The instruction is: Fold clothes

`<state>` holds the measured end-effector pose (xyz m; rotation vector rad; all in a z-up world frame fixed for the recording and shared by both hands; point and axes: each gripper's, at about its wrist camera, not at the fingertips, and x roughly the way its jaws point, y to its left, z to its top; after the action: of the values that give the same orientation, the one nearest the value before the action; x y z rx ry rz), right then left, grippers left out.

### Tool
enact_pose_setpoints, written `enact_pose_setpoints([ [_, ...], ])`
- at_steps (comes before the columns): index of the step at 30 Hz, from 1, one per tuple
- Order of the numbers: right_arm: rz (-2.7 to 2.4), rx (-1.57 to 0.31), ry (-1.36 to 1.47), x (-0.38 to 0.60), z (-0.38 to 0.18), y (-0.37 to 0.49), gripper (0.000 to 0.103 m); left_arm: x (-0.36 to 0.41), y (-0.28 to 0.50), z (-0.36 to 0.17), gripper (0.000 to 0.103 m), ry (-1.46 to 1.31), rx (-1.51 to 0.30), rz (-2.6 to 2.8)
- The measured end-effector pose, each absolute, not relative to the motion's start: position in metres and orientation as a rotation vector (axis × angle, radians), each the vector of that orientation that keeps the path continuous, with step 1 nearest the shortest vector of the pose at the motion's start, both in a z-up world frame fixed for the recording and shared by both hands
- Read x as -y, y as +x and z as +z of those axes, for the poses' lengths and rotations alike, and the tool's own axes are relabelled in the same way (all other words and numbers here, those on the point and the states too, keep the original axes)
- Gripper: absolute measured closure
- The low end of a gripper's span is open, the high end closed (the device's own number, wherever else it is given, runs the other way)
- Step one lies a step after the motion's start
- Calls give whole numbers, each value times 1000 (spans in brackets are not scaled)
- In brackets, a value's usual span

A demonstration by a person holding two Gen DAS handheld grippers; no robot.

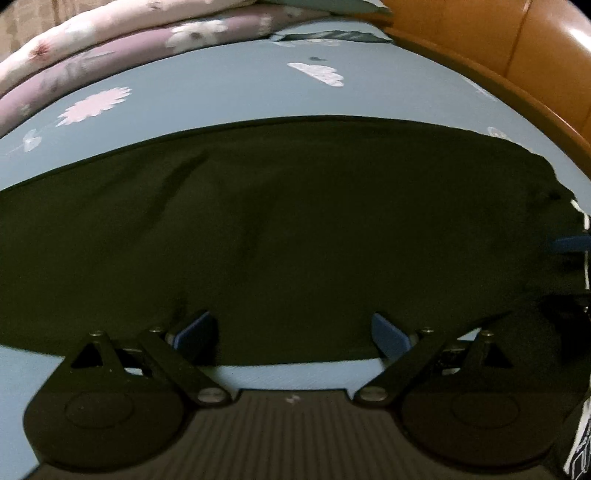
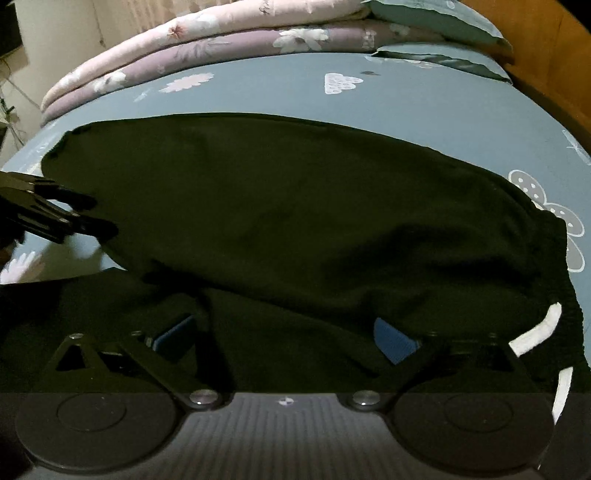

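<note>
Dark trousers (image 2: pixel 295 221) are lying flat across a blue bed (image 2: pixel 424 107), waistband and white drawstring (image 2: pixel 535 328) at four o'clock in the right view. The right gripper (image 2: pixel 284 339) is hovering over them, fingers (image 2: pixel 393 341) spread, pinching nothing. The left gripper (image 1: pixel 291 334) is poised at the trousers' near edge, fingers (image 1: pixel 388 332) spread too. Folded quilts (image 2: pixel 221 33) are sitting at twelve o'clock.

A bed is covered by a blue-grey sheet (image 2: pixel 424 110) printed with pale flowers and clouds. At its far edge two folded quilts are stacked — pink (image 2: pixel 221 22) upon mauve (image 2: pixel 229 42) — beside a teal pillow (image 2: pixel 432 16) and a wooden headboard (image 1: pixel 517 48).
</note>
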<state>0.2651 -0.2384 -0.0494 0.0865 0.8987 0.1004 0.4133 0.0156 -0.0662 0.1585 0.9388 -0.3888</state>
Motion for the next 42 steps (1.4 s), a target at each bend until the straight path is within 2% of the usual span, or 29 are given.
enact_pose_setpoints([
  [8, 69, -901, -4, 228, -53, 266, 0, -13, 446, -57, 10, 141, -862, -412],
  [13, 48, -894, 10, 229, -55, 266, 0, -6, 466, -70, 10, 113, -877, -437],
  [24, 40, -893, 3, 228, -54, 264, 0, -69, 455, -71, 5, 82, -935, -237],
  [31, 38, -896, -1, 229, -54, 268, 0, -55, 480, -52, 5, 52, -866, -291],
  [38, 29, -901, 1, 228, -53, 268, 0, -52, 517, -73, 5, 36, -865, -235],
  [42, 24, -898, 6, 228, -53, 269, 0, -65, 520, -67, 5, 25, -894, -147],
])
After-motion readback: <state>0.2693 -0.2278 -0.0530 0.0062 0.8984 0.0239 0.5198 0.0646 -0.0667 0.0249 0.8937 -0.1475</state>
